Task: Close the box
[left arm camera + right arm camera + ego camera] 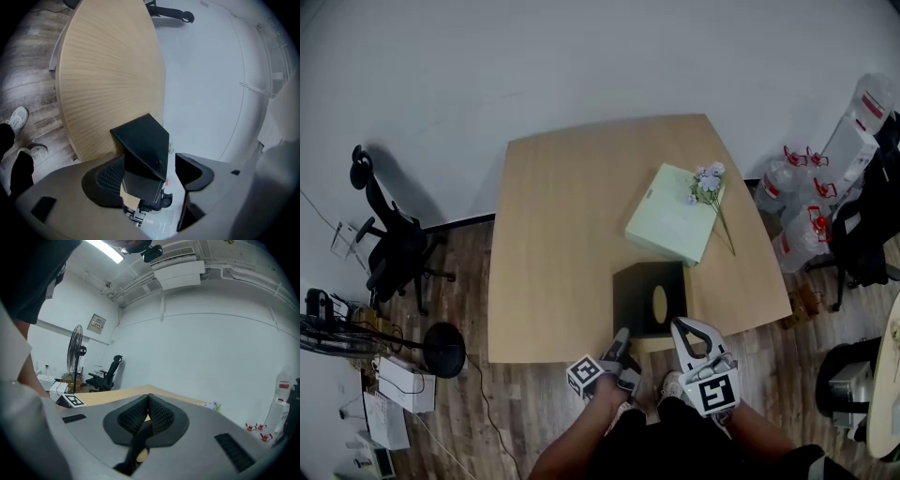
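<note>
Task object: black cardboard box, open-topped, at the near edge of the light wooden table, with a round tan item showing inside.
Position relative to hands: just beyond both grippers on the far side, touching or nearly touching both; neither hand needs to travel to reach it.
Left gripper: fingers spread, not clamped; raised black flap of the box standing between them, close against the meshed left pad, with a clear gap to the other finger.
Right gripper: fingers brought together, apparently pinching a thin black edge of the box that runs down from where the pads meet; how much is caught cannot be made out.
Key relation: flap already inside the left gripper's opening, at the box's near left corner as seen from the head view; box opening lies to the far right of that flap.
Flap's long axis: along the box's edge, roughly across the line of the left fingers.
Nearer hand: left for this flap, right for the near right corner.
Likely next demand: close on or push the flap, then swing it toward the far right over the opening while the right gripper steadies the box.
Risk: box sliding on the table, or off its near edge.
Other things: pale green rectangular box with a sprig of pale flowers on it, further away to the right, well apart from the grippers.
</note>
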### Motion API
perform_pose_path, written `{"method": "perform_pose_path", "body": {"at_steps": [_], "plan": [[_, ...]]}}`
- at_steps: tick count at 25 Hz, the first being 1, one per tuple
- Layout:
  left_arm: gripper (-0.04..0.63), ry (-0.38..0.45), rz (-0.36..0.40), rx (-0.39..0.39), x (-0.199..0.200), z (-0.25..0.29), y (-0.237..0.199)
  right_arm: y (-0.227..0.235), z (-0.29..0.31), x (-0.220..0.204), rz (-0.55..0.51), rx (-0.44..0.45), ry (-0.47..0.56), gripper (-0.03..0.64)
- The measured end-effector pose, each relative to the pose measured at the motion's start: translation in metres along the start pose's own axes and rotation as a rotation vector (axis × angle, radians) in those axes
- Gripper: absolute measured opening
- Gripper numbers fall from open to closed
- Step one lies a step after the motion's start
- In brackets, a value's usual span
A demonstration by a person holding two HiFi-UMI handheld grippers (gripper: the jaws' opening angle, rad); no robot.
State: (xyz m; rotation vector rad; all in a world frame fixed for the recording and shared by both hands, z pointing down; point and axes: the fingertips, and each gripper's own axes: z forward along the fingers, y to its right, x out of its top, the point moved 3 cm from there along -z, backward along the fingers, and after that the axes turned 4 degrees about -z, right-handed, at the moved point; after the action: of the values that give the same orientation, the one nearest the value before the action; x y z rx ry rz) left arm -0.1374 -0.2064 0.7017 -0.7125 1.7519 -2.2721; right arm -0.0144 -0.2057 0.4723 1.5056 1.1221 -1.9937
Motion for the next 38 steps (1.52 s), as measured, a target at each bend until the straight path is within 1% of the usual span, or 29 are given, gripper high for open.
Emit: {"method": "perform_pose_path", "body": {"at_steps": [2, 6, 12, 15, 18, 20, 22, 24, 27, 31, 33, 36, 38], "plan": [[0.345, 0.027, -0.021, -0.01, 0.002, 0.002, -0.001, 0.003, 0.0, -0.004, 0.013, 0.005, -0.008, 0.014], [0.344, 0.071, -0.03, 0.0, 0.01, 0.006, -0.003, 0.005, -0.001, -0.014, 0.052, 0.018, -0.03, 0.014], [0.336, 0.089, -0.04, 0.001, 0.01, 0.009, -0.005, 0.008, -0.003, -0.023, 0.072, 0.026, -0.036, 0.014], [0.327, 0.094, -0.021, 0.004, 0.01, 0.008, -0.003, 0.009, -0.003, -0.028, 0.089, 0.032, -0.042, 0.014], [0.327, 0.1, 0.025, 0.007, 0.011, 0.004, 0.002, 0.011, -0.004, -0.029, 0.095, 0.023, -0.04, 0.014], [0.33, 0.102, 0.071, 0.007, 0.011, 0.001, 0.008, 0.013, -0.004, -0.031, 0.11, 0.015, -0.041, 0.014], [0.331, 0.102, 0.135, 0.005, 0.01, -0.002, 0.016, 0.015, -0.003, -0.034, 0.114, 0.018, -0.041, 0.014], [0.33, 0.09, 0.221, 0.003, 0.01, -0.006, 0.027, 0.015, 0.0, -0.035, 0.118, 0.023, -0.038, 0.014], [0.341, 0.053, 0.344, -0.041, 0.004, -0.009, 0.049, 0.015, 0.005, -0.036, 0.118, 0.028, -0.039, 0.014], [0.345, 0.042, 0.478, 0.006, 0.0, -0.018, 0.064, 0.016, 0.009, -0.035, 0.116, 0.035, -0.025, 0.014], [0.345, 0.032, 0.545, 0.006, -0.006, -0.022, 0.069, 0.018, 0.008, -0.034, 0.124, 0.032, -0.02, 0.014], [0.344, 0.012, 0.665, 0.01, -0.012, -0.022, 0.076, 0.025, 0.007, -0.036, 0.145, 0.01, -0.026, 0.014], [0.345, 0.004, 0.7, -0.004, -0.016, -0.023, 0.082, 0.029, 0.007, -0.038, 0.149, -0.006, -0.032, 0.014]]}}
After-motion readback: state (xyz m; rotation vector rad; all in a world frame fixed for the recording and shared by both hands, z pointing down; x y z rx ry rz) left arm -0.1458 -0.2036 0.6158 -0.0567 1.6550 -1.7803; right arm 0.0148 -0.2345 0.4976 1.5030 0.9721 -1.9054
